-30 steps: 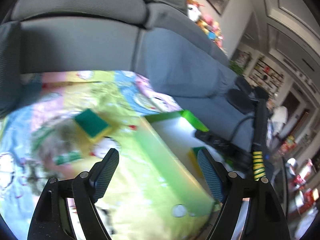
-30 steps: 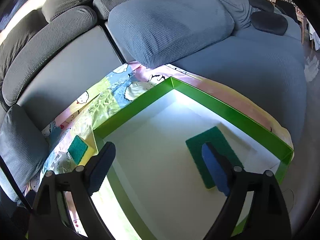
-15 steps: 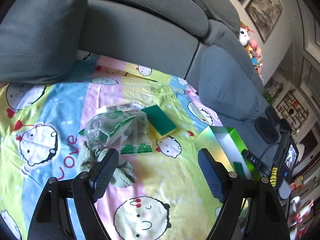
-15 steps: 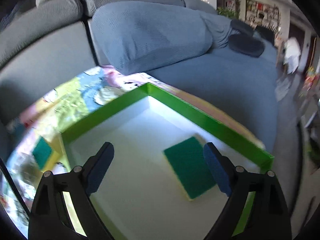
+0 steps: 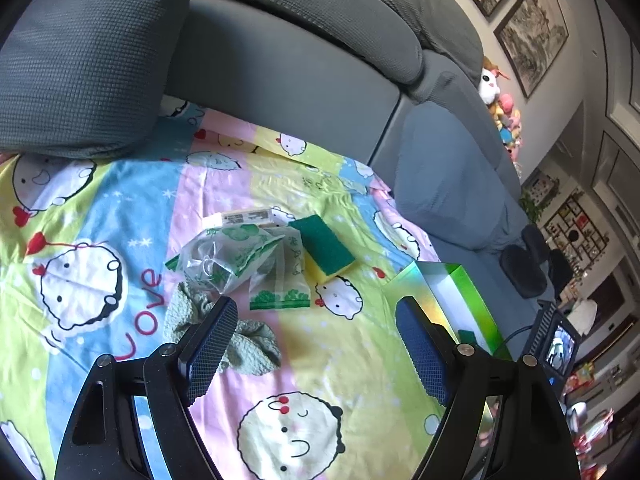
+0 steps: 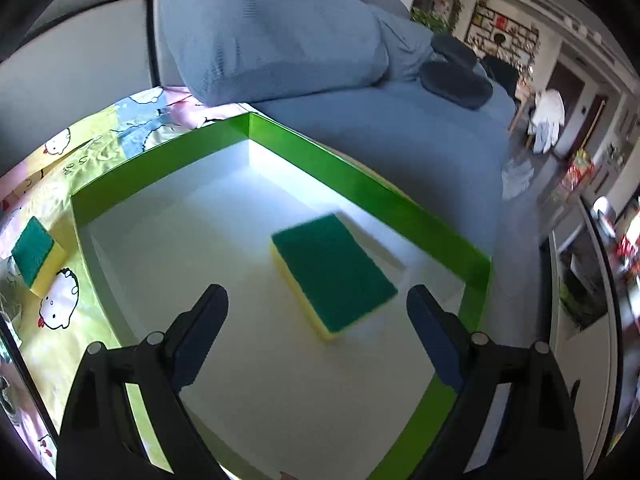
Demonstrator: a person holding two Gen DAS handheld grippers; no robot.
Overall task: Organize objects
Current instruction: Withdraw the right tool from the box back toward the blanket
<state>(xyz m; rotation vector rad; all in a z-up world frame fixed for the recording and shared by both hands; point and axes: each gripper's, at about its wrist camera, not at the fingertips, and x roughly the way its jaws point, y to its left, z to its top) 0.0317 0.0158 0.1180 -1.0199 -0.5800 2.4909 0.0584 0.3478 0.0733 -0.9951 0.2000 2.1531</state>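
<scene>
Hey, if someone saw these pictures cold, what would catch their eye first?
Probably the bright green tray on the grey sofa, with one green-and-yellow sponge lying flat inside it. Next, the loud cartoon-print sheet, where a second sponge sits beside crumpled plastic packaging.

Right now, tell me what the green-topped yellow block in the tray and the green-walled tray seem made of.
Green-topped yellow block: looks like foam sponge under a coarse matte scouring layer. Green-walled tray: probably coated cardboard; thin flat walls, crisp folded corners, smooth white floor.

Green-yellow sponge (image 6: 334, 270) flat in box (image 6: 360, 184)
</scene>
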